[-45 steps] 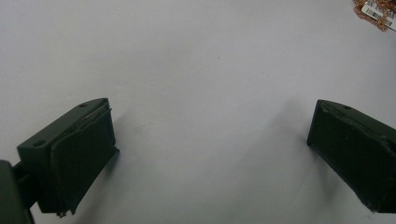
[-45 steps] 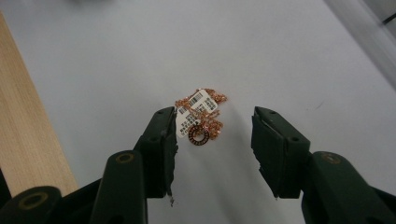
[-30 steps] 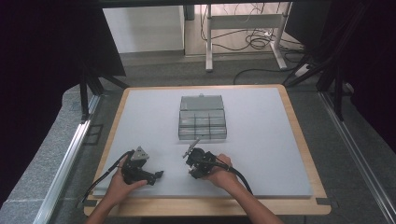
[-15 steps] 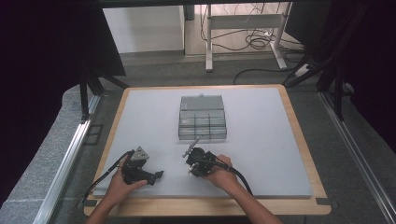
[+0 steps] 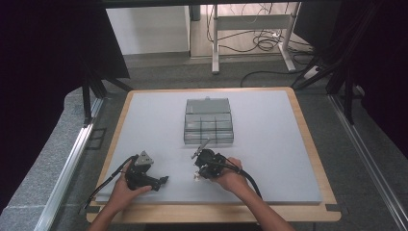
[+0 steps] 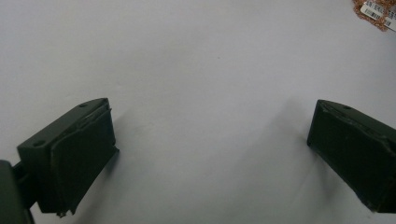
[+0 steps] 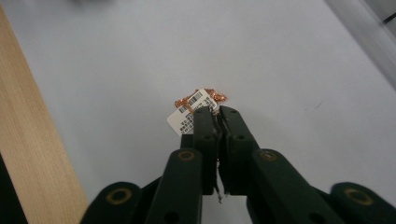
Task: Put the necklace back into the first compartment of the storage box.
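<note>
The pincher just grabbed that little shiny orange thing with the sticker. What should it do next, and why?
Probably lift it a little off the mat. The right gripper has just closed on the copper bundle with its label, which seems pinched at the very tip. The compartment box sits just beyond, a likely place for it.

tabletop mat: matt, smooth pale grey | table edge: light wood, fine grain | compartment box: clear glossy plastic | small bundle: shiny copper-coloured strands, white paper barcode label | right gripper: matt black plastic jaws
</note>
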Tool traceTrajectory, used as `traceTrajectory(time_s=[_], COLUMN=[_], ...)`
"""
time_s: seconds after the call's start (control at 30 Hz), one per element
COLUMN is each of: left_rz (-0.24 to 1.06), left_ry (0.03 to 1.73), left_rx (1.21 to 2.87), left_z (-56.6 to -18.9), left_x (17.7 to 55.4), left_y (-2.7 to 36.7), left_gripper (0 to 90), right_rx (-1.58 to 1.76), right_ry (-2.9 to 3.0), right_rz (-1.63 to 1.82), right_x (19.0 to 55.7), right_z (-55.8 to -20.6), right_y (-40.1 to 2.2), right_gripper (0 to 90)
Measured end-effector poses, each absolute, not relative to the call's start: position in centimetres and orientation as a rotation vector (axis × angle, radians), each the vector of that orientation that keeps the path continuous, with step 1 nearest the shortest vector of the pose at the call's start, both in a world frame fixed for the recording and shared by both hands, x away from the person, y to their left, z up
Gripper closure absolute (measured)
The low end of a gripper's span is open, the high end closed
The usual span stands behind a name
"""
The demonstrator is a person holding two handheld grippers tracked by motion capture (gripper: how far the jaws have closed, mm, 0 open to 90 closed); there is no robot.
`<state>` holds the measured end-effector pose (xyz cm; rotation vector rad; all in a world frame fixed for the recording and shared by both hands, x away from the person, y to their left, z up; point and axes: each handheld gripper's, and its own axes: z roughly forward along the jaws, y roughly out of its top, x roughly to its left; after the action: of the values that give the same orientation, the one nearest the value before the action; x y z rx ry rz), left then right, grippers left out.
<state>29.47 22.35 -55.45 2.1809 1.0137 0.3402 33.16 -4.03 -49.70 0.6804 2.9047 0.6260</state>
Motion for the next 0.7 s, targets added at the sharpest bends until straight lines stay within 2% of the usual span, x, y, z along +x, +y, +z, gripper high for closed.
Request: traceTrajectory(time_s=[0.17,0.23,0.4,0.43,0.47,0.7], left_rz=[0.341,0.341,0.341,0.34,0.341,0.34], left_ry=[1.014,1.014,1.013,1.014,1.014,1.012], left_rx=[2.18,2.18,2.181,2.18,2.18,2.182], left_z=[-55.45,-55.46,-55.46,-55.46,-55.46,-55.45], left_x=[29.46,29.46,29.46,29.46,29.46,29.47], left_y=[22.34,22.34,22.34,22.34,22.34,22.35], left_gripper=[0.8,0.8,0.8,0.8,0.8,0.8], right_rx=[0.67,0.663,0.657,0.662,0.662,0.71], right_ry=[2.91,2.902,2.903,2.904,2.911,2.937], right_rz=[0.571,0.531,0.523,0.52,0.5,0.492], right_x=[33.1,33.04,32.93,32.93,32.95,33.35], right_z=[-50.19,-50.46,-50.61,-50.61,-50.57,-50.47], right_y=[-3.96,-3.87,-3.79,-3.73,-3.47,-3.39], right_gripper=[65.7,63.7,66.7,68.9,77.1,77.4])
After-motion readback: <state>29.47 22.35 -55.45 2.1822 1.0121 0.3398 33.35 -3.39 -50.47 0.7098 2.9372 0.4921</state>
